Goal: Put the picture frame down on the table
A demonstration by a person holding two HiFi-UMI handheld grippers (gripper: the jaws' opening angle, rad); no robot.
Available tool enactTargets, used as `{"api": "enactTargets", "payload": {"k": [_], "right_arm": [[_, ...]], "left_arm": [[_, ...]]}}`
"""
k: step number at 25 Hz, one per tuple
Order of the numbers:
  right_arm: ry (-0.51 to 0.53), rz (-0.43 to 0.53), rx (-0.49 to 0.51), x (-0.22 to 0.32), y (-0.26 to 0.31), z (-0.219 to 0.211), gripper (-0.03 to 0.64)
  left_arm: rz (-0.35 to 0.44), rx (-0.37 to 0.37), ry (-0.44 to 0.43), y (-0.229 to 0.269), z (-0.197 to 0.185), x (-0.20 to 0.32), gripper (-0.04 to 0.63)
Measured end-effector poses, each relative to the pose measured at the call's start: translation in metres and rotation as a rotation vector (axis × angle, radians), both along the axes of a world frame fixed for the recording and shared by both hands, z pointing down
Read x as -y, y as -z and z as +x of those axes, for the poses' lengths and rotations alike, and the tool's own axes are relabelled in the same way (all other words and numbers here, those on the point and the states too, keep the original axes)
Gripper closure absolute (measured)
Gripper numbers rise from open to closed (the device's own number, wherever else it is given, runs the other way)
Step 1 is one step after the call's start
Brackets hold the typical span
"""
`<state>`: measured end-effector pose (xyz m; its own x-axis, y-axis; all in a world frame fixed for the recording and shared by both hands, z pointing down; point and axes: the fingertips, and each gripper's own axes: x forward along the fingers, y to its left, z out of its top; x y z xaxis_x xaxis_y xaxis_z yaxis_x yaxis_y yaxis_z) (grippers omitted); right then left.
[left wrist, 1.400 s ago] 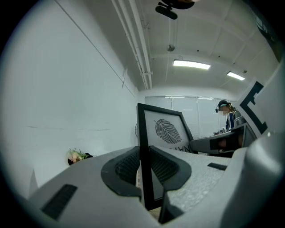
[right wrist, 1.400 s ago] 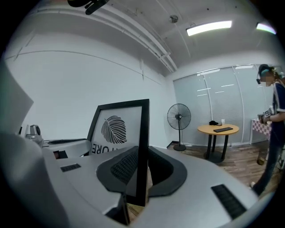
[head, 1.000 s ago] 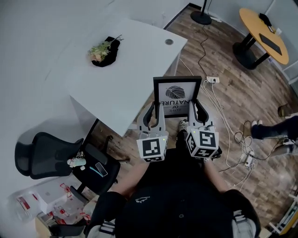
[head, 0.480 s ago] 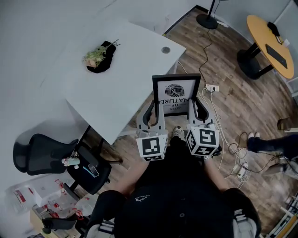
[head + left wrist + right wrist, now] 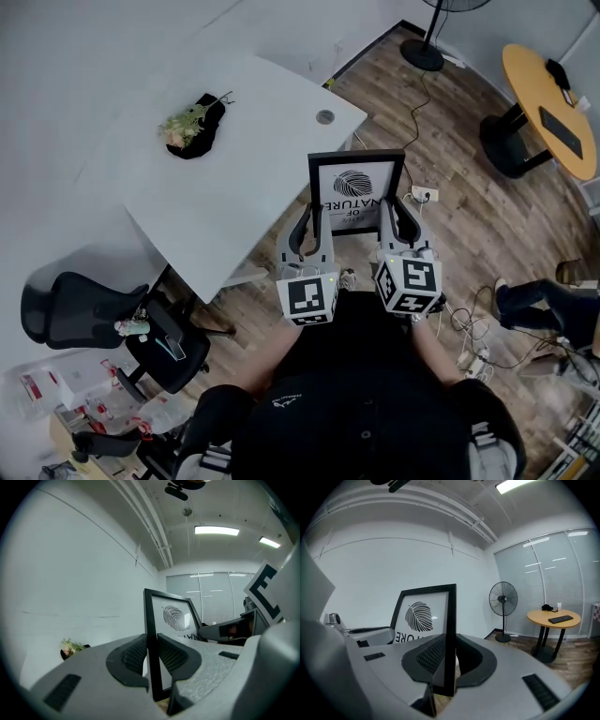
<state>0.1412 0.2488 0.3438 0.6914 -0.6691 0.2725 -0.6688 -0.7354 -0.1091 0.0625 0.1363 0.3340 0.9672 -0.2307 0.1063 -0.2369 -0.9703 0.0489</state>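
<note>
A black picture frame (image 5: 356, 192) with a leaf print is held upright in the air, just right of the white table's (image 5: 244, 159) near corner and over the wooden floor. My left gripper (image 5: 313, 225) is shut on the picture frame's (image 5: 152, 639) left edge. My right gripper (image 5: 397, 221) is shut on the picture frame's (image 5: 447, 634) right edge. The print (image 5: 421, 616) faces me, its lettering upside down in the head view.
A black dish of flowers (image 5: 192, 125) lies on the table's far left part, and a round grommet (image 5: 325, 117) sits near its right edge. Black chairs (image 5: 89, 314) stand below the table. Cables and a power strip (image 5: 422, 194) lie on the floor. A round wooden table (image 5: 553, 103) and a fan (image 5: 503, 606) stand to the right.
The frame and both grippers keep their hold and place in view, while the table and floor have slid slightly, so I have shifted a little relative to the table.
</note>
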Motion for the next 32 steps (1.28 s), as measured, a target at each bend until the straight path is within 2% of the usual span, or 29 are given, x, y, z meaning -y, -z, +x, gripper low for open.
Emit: {"api": "enactTargets", "payload": {"k": [9,16,32], "right_arm": [[0.057,-0.007,0.036,0.016,-0.013,0.018,0.551],[0.065,-0.021,0.051,0.025,-0.021,0.023,0.551],[0.050,-0.053,0.051,0.151,-0.019,0.066,0.551]], "left_arm": [[-0.008,0.032,0.054,-0.011,0.012,0.012,0.522],[-0.022,0.046,0.064,-0.020,0.017,0.021,0.522],[-0.052,0.046,0.045,-0.021,0.062,0.148,0.522]]}}
